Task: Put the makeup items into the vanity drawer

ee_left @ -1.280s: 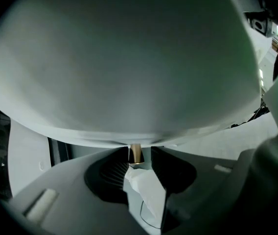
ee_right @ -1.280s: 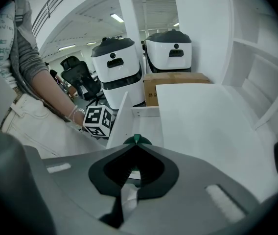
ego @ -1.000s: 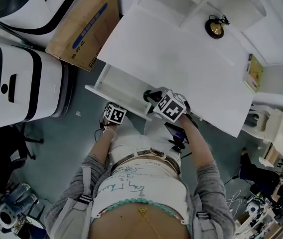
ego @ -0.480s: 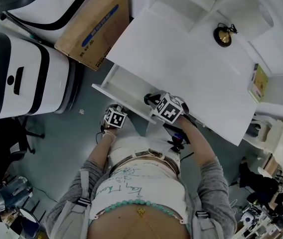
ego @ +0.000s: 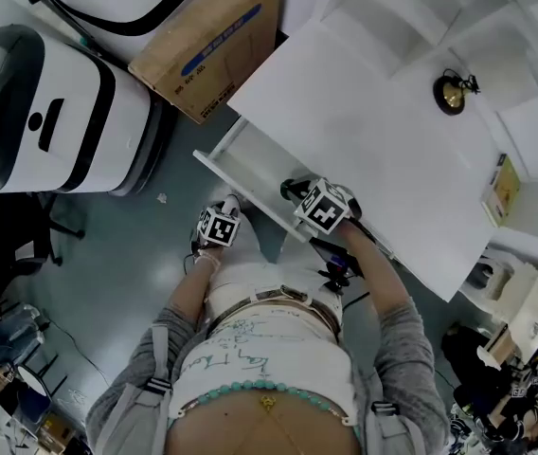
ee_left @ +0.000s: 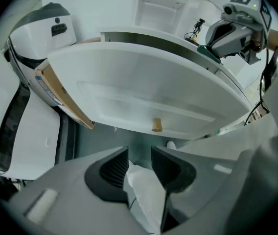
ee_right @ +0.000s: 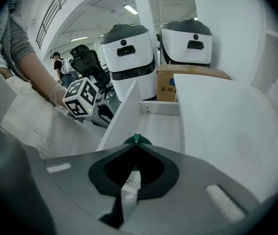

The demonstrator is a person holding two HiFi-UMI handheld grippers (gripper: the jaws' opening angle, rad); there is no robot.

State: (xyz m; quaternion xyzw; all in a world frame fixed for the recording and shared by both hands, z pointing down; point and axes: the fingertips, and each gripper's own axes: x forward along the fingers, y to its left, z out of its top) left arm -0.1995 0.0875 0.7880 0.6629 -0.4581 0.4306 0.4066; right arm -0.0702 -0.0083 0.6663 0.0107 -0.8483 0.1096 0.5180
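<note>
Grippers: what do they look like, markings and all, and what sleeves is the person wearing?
The left gripper and right gripper match: grey plastic bodies, black ribbed fingers, and a white cube with black square markers on each. The sleeves are grey.

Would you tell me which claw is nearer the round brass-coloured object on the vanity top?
Right. The right claw is over the open drawer, beside the tabletop bearing the brass-coloured object; the left claw is outside its front, farther away.

Your right gripper point(ee_right: 135, 147) hides most of the green item point(ee_right: 136, 140). The white thing point(ee_left: 145, 187) in your left gripper point(ee_left: 139, 156) is unidentifiable
</note>
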